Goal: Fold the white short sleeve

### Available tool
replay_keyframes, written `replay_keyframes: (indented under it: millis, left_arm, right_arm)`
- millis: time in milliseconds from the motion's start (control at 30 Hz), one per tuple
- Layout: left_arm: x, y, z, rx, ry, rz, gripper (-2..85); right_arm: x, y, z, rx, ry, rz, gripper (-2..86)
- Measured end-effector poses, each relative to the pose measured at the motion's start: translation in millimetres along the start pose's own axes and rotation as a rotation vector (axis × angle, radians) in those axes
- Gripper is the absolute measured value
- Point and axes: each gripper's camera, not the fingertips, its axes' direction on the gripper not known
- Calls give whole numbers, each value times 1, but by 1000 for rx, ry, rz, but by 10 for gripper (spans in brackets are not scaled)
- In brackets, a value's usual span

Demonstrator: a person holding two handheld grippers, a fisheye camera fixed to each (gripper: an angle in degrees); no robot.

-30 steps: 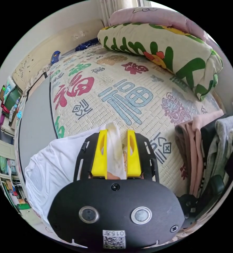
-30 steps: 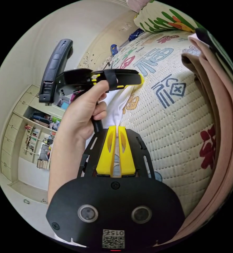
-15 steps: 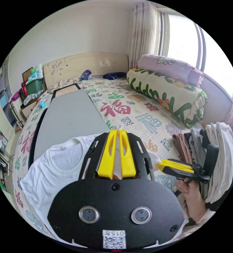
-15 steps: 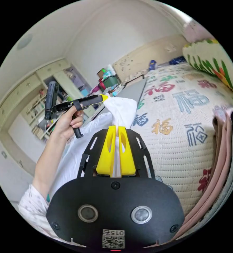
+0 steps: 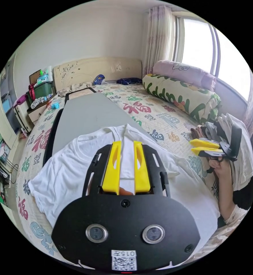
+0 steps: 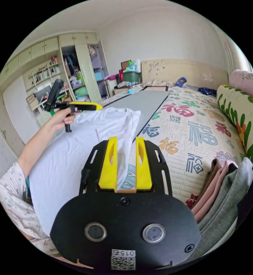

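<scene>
Lying spread across the near bed [image 5: 172, 120], the white shirt [image 5: 66, 172] has just been released; both grippers, left [image 5: 126, 143] and right [image 5: 195, 145], now stand parted above it, ready for folding

The short-sleeve shirt [image 5: 72, 169] is plain white, lying on a cream quilted bedspread [image 5: 160, 120] printed with red, blue, green and orange characters, beside a plain grey board [image 5: 89, 114]. Each gripper has yellow fingers [image 5: 112, 166] on a black body. At the right of the frame, a rolled quilt [image 5: 183, 97] shows green leaves and red flowers on cream, with a pink roll [image 5: 186, 73] above it.
</scene>
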Motion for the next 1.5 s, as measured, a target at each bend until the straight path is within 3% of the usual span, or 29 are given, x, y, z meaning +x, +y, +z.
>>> replay_keyframes:
  millis: [200, 400, 500, 600, 767, 833, 1000, 1067, 1500]
  left_arm:
    - [31, -41, 88, -99, 21, -47, 70]
    - [84, -65, 154, -257, -156, 40, 67]
    - [98, -65, 138, -211, -182, 37, 72]
    - [128, -48, 88, -122, -123, 141, 66]
    - [211, 10, 30, -159, 251, 439, 86]
    - [233, 25, 29, -175, 298, 494, 94]
    - [256, 43, 37, -119, 283, 506, 78]
    - [267, 42, 47, -196, 254, 526, 66]
    - [301, 68, 19, -177, 155, 608, 22]
  right_arm:
    - [-21, 2, 45, -138, 68, -11, 61]
    - [-29, 4, 80, -250, 153, 0, -2]
    - [-37, 7, 72, -167, 220, 9, 7]
    - [-47, 13, 59, -39, 145, -32, 61]
    - [-45, 24, 83, -102, 31, -18, 76]
    - [-48, 29, 87, -100, 45, -18, 72]
    - [-55, 40, 87, -54, 91, -19, 41]
    - [-53, 40, 94, -78, 65, -26, 40]
    - [-48, 48, 124, -165, 96, -32, -2]
